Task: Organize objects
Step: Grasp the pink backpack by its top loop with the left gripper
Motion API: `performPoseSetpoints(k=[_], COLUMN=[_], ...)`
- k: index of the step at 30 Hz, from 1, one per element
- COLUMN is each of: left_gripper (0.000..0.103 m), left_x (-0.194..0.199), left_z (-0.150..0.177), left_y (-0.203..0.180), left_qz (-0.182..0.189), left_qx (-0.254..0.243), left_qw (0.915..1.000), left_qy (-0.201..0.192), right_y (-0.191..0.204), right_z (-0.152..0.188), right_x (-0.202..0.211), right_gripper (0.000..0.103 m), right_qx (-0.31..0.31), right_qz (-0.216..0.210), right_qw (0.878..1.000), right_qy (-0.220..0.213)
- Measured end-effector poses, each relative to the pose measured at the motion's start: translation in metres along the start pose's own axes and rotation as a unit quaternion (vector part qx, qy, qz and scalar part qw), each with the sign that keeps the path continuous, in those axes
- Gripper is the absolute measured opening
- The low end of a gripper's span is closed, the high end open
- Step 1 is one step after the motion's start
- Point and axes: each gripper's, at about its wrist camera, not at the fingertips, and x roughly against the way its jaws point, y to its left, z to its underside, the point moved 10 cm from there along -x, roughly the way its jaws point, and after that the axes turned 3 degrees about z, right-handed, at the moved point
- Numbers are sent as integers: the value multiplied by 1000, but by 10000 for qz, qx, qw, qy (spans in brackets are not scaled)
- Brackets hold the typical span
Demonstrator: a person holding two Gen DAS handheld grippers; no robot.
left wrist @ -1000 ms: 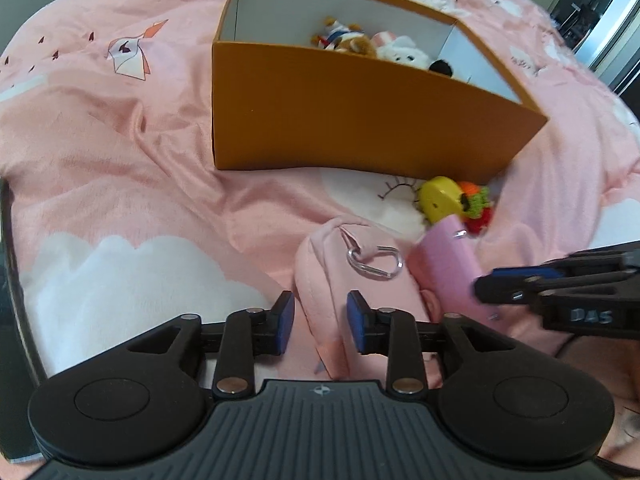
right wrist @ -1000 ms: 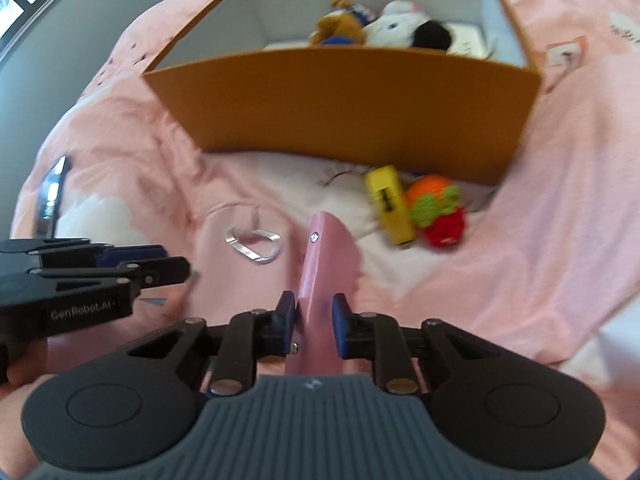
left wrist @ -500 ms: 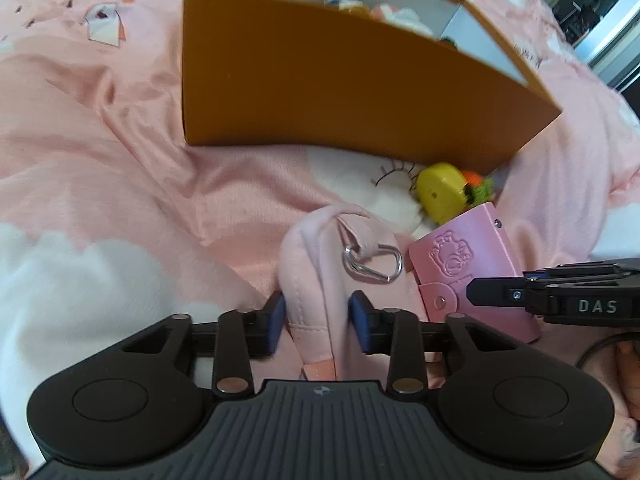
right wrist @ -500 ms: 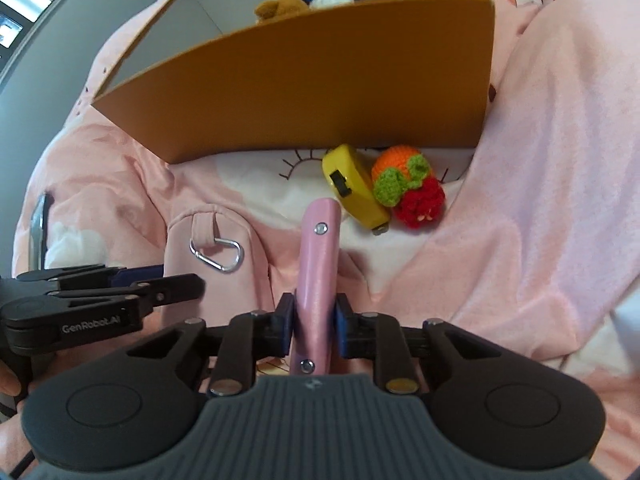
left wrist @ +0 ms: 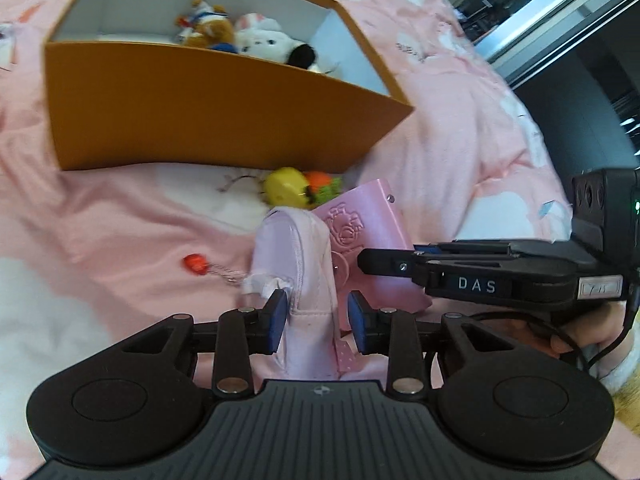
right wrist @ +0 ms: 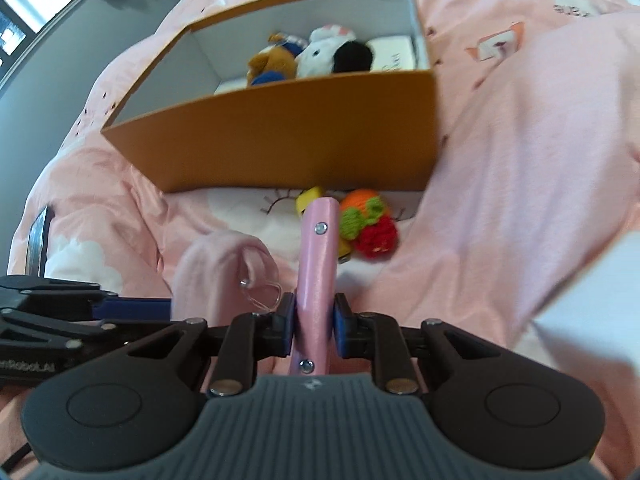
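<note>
My left gripper [left wrist: 316, 316] is shut on a pale pink fabric pouch [left wrist: 298, 264] and holds it raised off the bed, a small red charm [left wrist: 195, 264] dangling on a chain at its left. My right gripper [right wrist: 314, 330] is shut on a pink embossed wallet [right wrist: 318, 264], held edge-on; the wallet also shows in the left wrist view [left wrist: 362, 232]. The orange box [left wrist: 208, 116] stands open just beyond, with plush toys [left wrist: 248, 40] inside. The pouch [right wrist: 224, 268] hangs beside the wallet.
A yellow tape measure [left wrist: 284, 190] and a crocheted orange, green and red toy [right wrist: 370, 220] lie on the pink bedding [left wrist: 100, 220] against the box's front wall. A white card box [right wrist: 394, 56] lies inside the orange box. A dark edge [right wrist: 38, 240] lies at the bed's left.
My left gripper closed on the pink pouch and lifted it, so the red charm now hangs out. Both grippers rose, bringing the inside of the box into view. The right still holds the wallet.
</note>
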Motion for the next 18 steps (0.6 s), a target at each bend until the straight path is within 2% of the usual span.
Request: performPoseSetpoints(k=[3, 5, 7, 11, 13, 16, 18], left_gripper=[37, 37, 37, 37, 37, 39, 41], left_x=[-12, -20, -22, -1, 2, -10, -23], left_z=[-2, -1, -3, -14, -19, -20, -17], left_y=[-14, -23, -28, -23, -13, 2, 14], left_qz=[459, 496, 322, 263, -74, -463, -584], left_qx=[-54, -198, -417, -519, -593, -809, -682], left_qw=[9989, 9984, 9985, 9981, 9978, 9956, 9956], left_qy=[88, 201, 112, -225, -287, 26, 267], right_y=[-10, -15, -20, -29, -33, -37, -40], right_z=[0, -1, 0, 0, -2, -2, -1], right_x=[7, 10, 12, 18, 21, 23, 19], right_gripper=[20, 20, 20, 20, 20, 19, 19], right_qx=[-125, -129, -174, -239, -236, -234, -273], right_qz=[110, 267, 308, 429, 473, 512, 518], right_qw=[9998, 9994, 9992, 9984, 9981, 9979, 9979], right_qy=[-102, -159, -173, -263, -318, -334, -266])
